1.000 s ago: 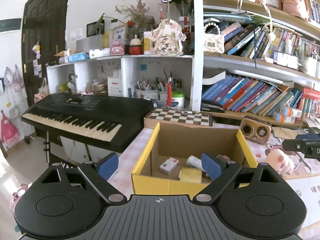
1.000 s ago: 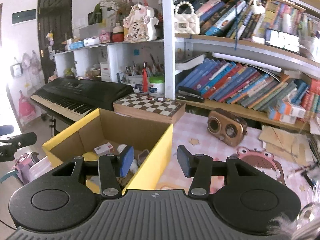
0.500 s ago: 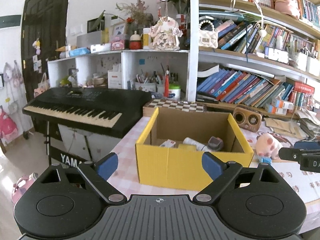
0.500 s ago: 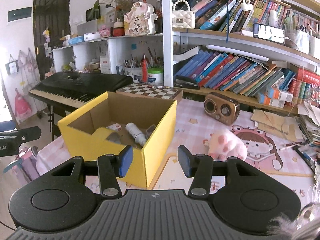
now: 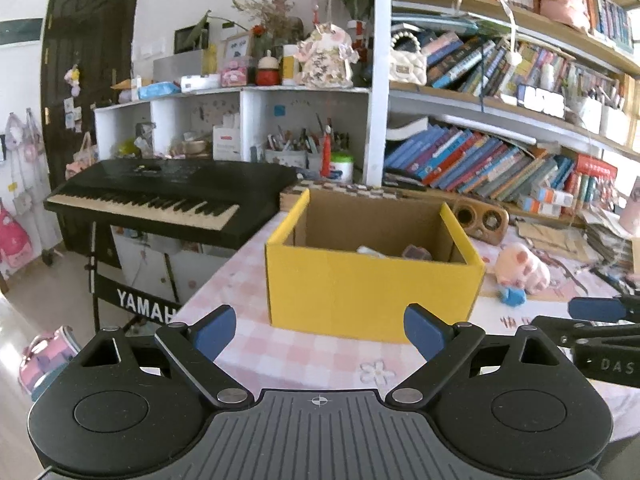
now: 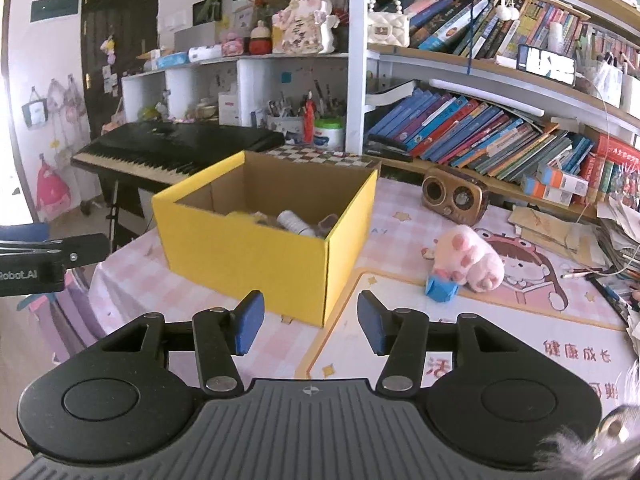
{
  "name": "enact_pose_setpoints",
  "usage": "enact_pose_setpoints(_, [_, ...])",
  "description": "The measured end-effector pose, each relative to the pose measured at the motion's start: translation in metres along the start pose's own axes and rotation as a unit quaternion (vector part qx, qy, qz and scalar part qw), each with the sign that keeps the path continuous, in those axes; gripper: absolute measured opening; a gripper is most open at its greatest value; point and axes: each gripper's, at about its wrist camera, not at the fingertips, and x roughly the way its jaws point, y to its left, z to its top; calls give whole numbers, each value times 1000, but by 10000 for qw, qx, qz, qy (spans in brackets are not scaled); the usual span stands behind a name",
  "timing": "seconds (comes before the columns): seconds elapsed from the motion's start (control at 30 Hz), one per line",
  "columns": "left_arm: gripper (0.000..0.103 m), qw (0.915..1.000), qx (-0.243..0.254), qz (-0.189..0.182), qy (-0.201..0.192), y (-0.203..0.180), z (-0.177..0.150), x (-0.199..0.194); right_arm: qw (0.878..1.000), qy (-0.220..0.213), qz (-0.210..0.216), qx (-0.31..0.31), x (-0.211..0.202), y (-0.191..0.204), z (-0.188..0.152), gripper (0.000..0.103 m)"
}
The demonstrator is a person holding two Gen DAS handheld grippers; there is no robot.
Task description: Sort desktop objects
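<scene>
A yellow cardboard box (image 5: 372, 296) (image 6: 244, 260) stands on the pink checked tablecloth, with a white tube (image 6: 294, 222) and other small items inside. My left gripper (image 5: 320, 330) hangs open and empty in front of the box's near wall. My right gripper (image 6: 310, 326) is open too, nothing between its blue pads, near the box's right front corner. A pink plush paw (image 6: 470, 258) (image 5: 520, 266) lies to the right of the box, with a small blue object (image 6: 440, 290) (image 5: 512, 295) against it.
A brown retro speaker (image 6: 454, 196) and a chessboard (image 6: 320, 157) sit behind the box under shelves of books. A black keyboard (image 5: 160, 196) stands left of the table edge. Papers and pens (image 6: 600, 256) crowd the right side. The other gripper's arm shows at each view's edge.
Both grippers have pulled back from over the box and sunk a little; the box now looks smaller and farther. The plush paw and blue object have come into view.
</scene>
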Motion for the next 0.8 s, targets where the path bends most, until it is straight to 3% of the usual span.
enact_pose_setpoints(0.37, [93,9992,219,-105,318,-10,-27,-8,9992,347,54,-210,-5,17,-32,52])
enact_pose_setpoints(0.8, [93,9973,254,-319,616,-20,-40,-5,9976,609,87,-314,-7,23,-47,57])
